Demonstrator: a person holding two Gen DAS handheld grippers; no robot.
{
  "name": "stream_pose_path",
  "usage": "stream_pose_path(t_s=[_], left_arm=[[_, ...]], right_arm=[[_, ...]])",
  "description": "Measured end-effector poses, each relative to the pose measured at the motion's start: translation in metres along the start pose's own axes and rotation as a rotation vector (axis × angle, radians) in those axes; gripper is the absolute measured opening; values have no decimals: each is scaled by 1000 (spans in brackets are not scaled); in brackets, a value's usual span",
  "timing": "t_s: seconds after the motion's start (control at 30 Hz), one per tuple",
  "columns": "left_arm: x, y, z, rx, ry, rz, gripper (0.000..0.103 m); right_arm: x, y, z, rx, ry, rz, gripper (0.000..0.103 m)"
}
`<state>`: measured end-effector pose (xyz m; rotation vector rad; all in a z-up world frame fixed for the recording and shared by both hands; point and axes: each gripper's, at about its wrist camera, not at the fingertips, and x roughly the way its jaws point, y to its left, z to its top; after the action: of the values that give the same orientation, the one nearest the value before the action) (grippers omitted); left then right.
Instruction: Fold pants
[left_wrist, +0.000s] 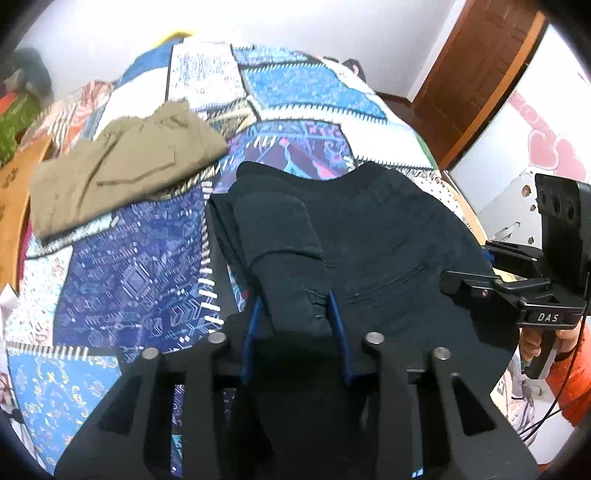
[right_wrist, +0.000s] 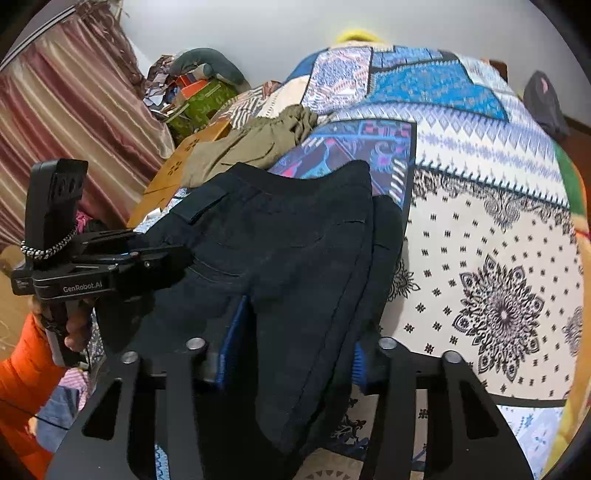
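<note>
- the black pants (left_wrist: 388, 236) lie on a bed with a patchwork quilt (left_wrist: 140, 280), and the near part is lifted off it.
- the left gripper (left_wrist: 297, 321) is squeezing a thick fold of the black pants between its blue pads (left_wrist: 338, 317).
- the right gripper (right_wrist: 291, 354) is pinching the other side of the pants, with cloth bunched between its blue pads (right_wrist: 232, 343).
- a hand (right_wrist: 75, 328) in an orange sleeve (right_wrist: 22, 373) holds the left gripper's handle.
- a pair of tan pants (left_wrist: 122, 166) sits folded on the quilt, farther back and apart from the black pair.
- striped curtains (right_wrist: 66, 107) hang at the side.
</note>
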<state>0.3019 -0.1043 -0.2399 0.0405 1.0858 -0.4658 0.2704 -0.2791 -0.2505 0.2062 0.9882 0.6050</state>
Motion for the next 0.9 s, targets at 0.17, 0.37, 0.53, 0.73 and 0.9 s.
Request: stream_pose_path(t_s=[0.17, 0.37, 0.53, 0.73, 0.9], left_arm=[[-24, -19, 1, 62, -83, 30, 25], [-56, -26, 3, 77, -165, 38, 23], [-82, -20, 10, 56, -234, 42, 23], [-111, -8, 24, 46, -316, 76, 23], [-127, 14, 42, 45, -374, 115, 23]], right_arm=[[-15, 3, 10, 1, -52, 2, 25], [-30, 20, 18, -47, -120, -25, 22], [-41, 34, 37, -81, -173, -24, 22], [-44, 57, 71, -146, -234, -27, 22], [-34, 69, 99, -189, -271, -27, 22]])
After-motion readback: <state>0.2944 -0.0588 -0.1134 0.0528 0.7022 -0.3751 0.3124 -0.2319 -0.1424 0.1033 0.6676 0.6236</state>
